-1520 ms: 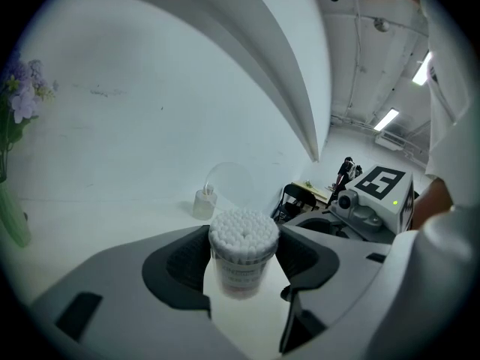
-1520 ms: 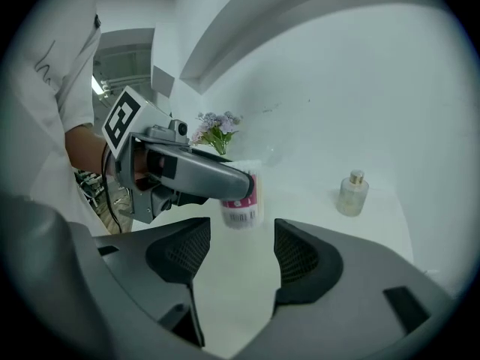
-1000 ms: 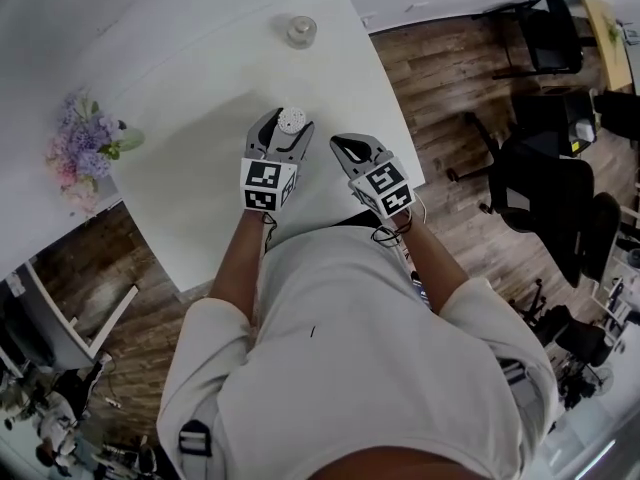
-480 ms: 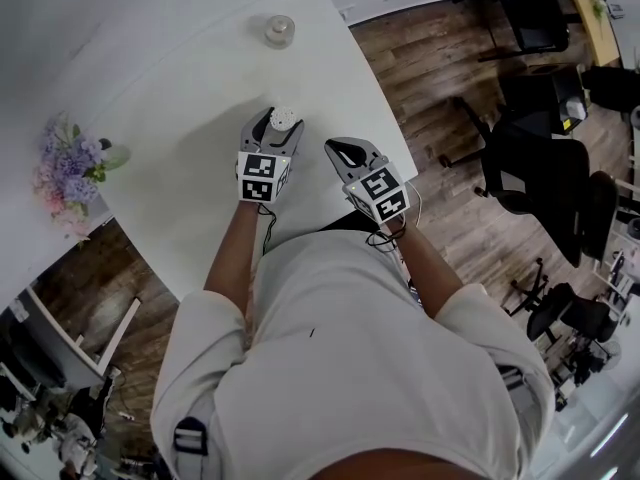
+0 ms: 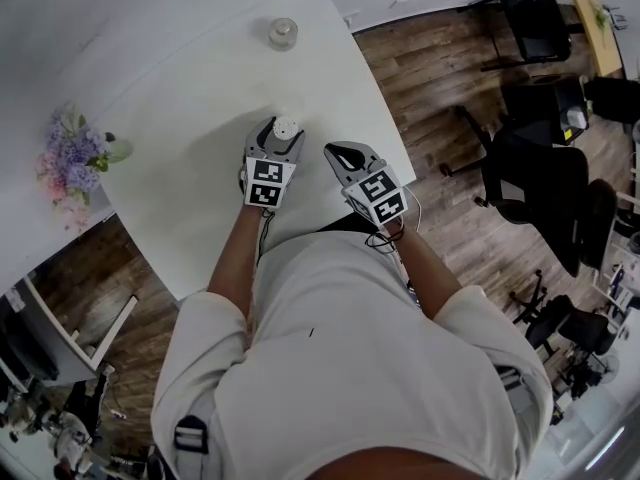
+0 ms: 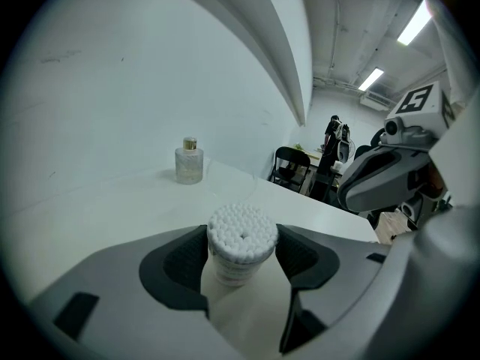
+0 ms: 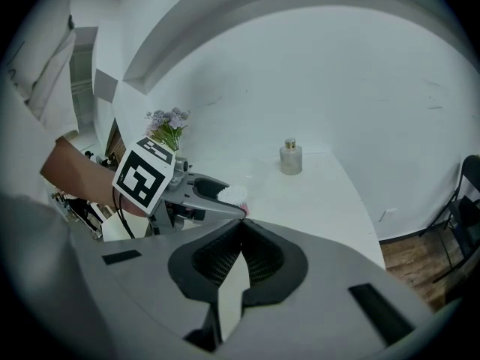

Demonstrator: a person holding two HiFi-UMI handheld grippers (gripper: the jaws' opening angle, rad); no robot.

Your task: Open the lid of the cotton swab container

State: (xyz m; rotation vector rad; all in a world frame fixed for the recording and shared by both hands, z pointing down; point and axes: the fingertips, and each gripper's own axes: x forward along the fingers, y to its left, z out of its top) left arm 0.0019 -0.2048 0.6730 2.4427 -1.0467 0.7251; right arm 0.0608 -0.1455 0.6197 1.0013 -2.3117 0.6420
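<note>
The cotton swab container [image 5: 287, 125] is a small round tub standing upright on the white table [image 5: 180, 88], its top packed with white swab tips [image 6: 241, 231]. My left gripper [image 5: 283, 134] is open, and the tub stands between its two dark pads [image 6: 184, 257] with only thin gaps on either side. My right gripper [image 5: 331, 151] is shut with nothing in it and hovers just right of the left one, near the table's front edge. In the right gripper view the closed jaws [image 7: 241, 225] point toward the left gripper [image 7: 214, 199] and the swab tub [image 7: 234, 194].
A small glass bottle [image 5: 283, 33] stands at the table's far side. A bunch of purple flowers [image 5: 75, 158] sits at the left edge. Black office chairs [image 5: 540, 168] stand on the wooden floor to the right.
My left gripper has come down so its jaws now sit around the swab container's sides instead of behind it. The right gripper has stayed where it was.
</note>
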